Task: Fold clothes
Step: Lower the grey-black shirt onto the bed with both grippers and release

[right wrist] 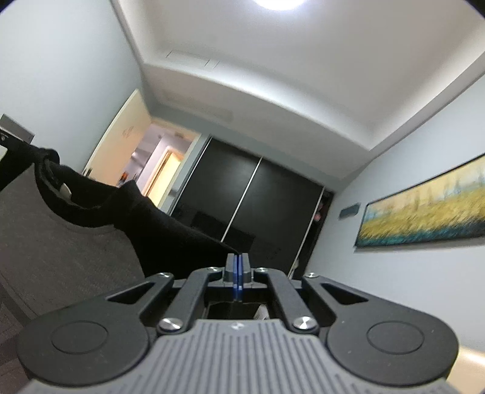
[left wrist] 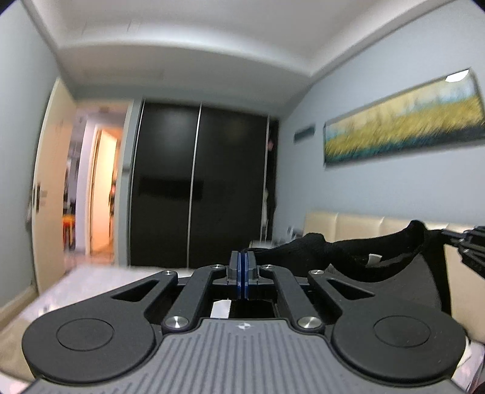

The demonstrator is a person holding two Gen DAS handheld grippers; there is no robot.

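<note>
Both views bend strongly at the edges, with dark corners; a ceiling lamp (right wrist: pixel 277 3) glares white at the top of the right wrist view; the painting (left wrist: pixel 403 122) is smeared by motion blur; the doorway (left wrist: pixel 97 188) glows warm orange; walls look evenly, coolly lit.

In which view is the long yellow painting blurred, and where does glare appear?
Left wrist view: the long yellow-and-teal framed painting is smeared by motion blur, with a small glare patch on its top corner. Right wrist view: it is also streaked, and the round ceiling light burns out white.
</note>
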